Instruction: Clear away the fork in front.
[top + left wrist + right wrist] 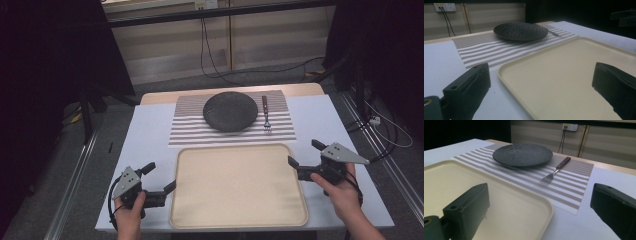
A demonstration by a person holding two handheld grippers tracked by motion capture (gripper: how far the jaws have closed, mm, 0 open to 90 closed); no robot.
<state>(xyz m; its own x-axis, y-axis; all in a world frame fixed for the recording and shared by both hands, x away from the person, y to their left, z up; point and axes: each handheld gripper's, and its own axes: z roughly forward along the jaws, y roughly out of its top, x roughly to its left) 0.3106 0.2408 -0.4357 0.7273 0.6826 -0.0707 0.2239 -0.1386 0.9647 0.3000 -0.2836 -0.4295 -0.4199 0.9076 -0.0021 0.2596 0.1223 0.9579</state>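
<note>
An empty beige tray [239, 186] lies at the table's near edge. Behind it a striped placemat [190, 131] carries a black plate [230, 111], and a fork [265, 114] with a brown handle lies to the plate's right. My left gripper [161, 176] is open at the tray's left edge, its jaws straddling the tray's rim [506, 68]. My right gripper [303, 152] is open at the tray's far right corner [544, 202], nothing between its jaws. From there the plate [522, 154] and fork [556, 169] lie ahead.
The white table top [145, 135] has bare strips left and right of the tray. Cables [210, 55] hang down the back wall and run across the floor. Dark stands [90, 105] flank the table on both sides.
</note>
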